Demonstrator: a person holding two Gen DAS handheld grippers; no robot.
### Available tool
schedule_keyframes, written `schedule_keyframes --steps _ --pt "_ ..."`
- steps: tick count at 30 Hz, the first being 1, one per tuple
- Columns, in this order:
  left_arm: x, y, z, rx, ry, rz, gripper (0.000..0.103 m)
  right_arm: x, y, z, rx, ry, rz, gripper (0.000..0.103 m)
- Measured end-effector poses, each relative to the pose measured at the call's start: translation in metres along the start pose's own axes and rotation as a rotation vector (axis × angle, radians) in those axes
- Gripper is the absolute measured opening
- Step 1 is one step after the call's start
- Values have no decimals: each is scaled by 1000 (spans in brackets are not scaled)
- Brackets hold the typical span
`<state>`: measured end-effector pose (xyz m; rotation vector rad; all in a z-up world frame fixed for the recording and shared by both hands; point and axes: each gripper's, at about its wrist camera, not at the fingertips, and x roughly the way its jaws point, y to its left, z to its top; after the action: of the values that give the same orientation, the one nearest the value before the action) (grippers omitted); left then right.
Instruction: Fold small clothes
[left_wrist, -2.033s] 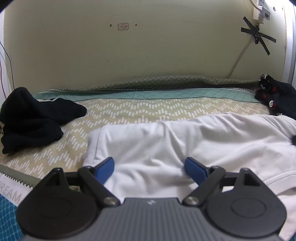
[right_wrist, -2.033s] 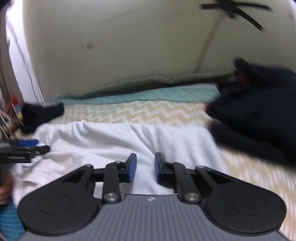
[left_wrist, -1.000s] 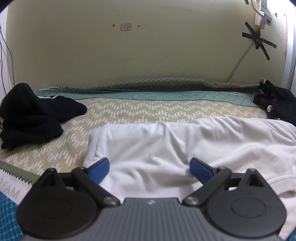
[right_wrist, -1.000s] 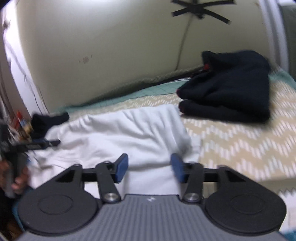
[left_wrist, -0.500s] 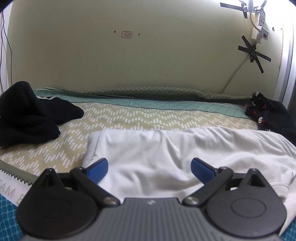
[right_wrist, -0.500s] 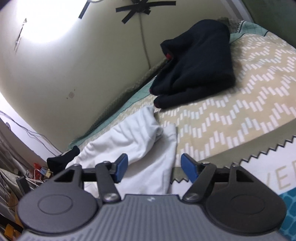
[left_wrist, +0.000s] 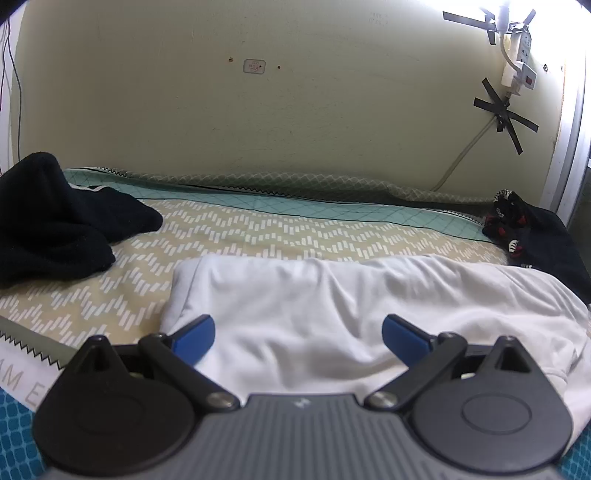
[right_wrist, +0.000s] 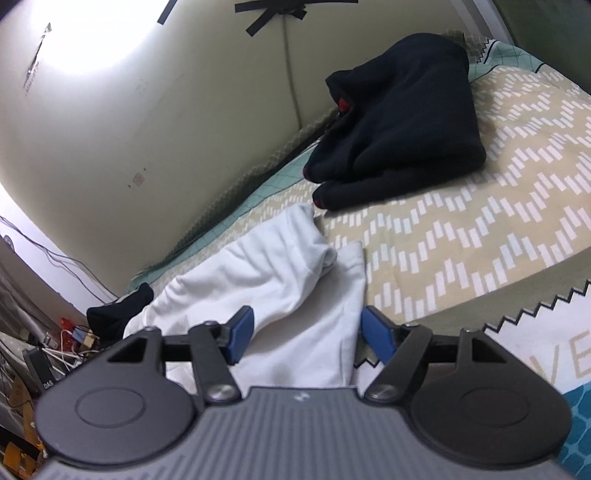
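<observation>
From the left wrist view, at far left a heap of black clothing (left_wrist: 55, 225) on the patterned bedspread (left_wrist: 258, 236), well apart from the white garment (left_wrist: 332, 314). In the middle, that white garment spread flat across the bed, rumpled, its left edge rolled under, its near edge hidden beneath the camera mount. Left tongs (left_wrist: 298, 334) poised low over the near part of the white cloth, blue fingertips (left_wrist: 192, 334) wide apart, nothing between them, contact with the cloth not clear. At far right, a dark bundle with red and white print (left_wrist: 524, 229) lying just beside the garment's far right corner. Above it on the pale wall (left_wrist: 258, 110), a cable (left_wrist: 465, 155) held by crossed black tape (left_wrist: 506, 114) below a white plug block (left_wrist: 517, 70). From the right wrist view, tilted, at far left a clutter of wires and small items (right_wrist: 55, 347) off the bed, then a small black piece (right_wrist: 118, 314) next to the white garment's (right_wrist: 266, 280) far end. Right tongs (right_wrist: 306, 334) spread apart over the near right corner of the white cloth, left fingertip above the fabric, right fingertip just past its hem, gripping nothing. To the right, the dark folded bundle (right_wrist: 399, 125) resting on the bedspread (right_wrist: 480, 236), close to the garment's bunched far corner, touching or not unclear.
</observation>
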<state>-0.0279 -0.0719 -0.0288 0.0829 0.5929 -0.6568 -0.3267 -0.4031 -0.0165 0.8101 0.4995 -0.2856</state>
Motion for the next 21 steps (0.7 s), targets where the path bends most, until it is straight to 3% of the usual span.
schedule_keyframes --steps 21 --pt "0 -1 -1 1 1 -13 100 9 8 1 20 58 27 67"
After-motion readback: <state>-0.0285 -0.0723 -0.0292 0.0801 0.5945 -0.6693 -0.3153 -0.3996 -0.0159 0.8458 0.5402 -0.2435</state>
